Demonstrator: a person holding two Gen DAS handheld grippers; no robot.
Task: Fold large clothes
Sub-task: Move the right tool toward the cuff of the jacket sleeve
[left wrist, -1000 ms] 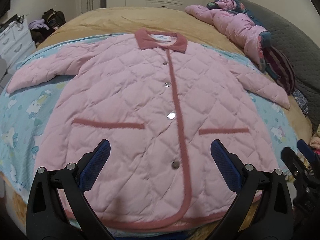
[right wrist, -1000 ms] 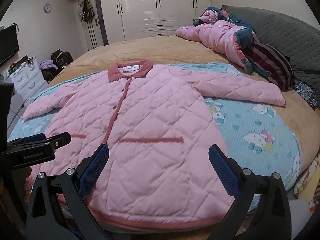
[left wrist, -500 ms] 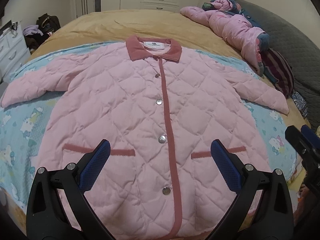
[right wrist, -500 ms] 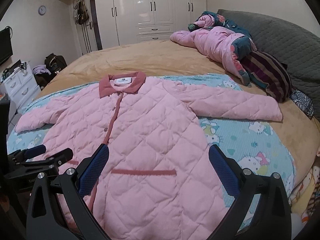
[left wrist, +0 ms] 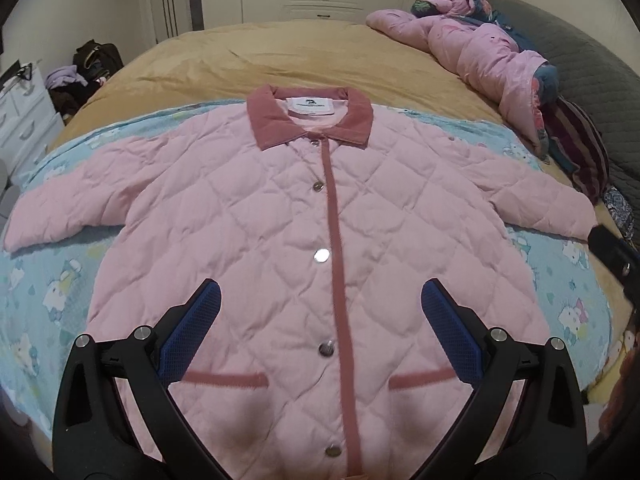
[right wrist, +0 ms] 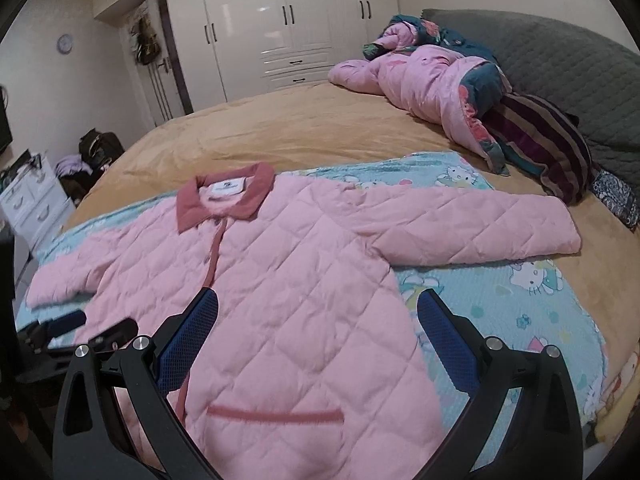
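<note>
Hovering over the pale pink quilted coat with the darker rose collar (left wrist: 320, 216), we hold both tools above its lower half, and nothing is gripped. The left gripper (left wrist: 320, 328) has its blue-padded fingers spread wide, and so does the right gripper (right wrist: 316, 332). The coat lies buttoned, front up, on a light blue cartoon-print blanket (left wrist: 52, 280), collar at twelve o'clock and sleeves out towards nine and three, which we judge leaves it ready for a first fold. At about two o'clock, well apart from the coat, a heap of pink and dark clothes (right wrist: 432, 80) sits on the tan bedspread (left wrist: 280, 56). Nothing lies across the sleeves.
</note>
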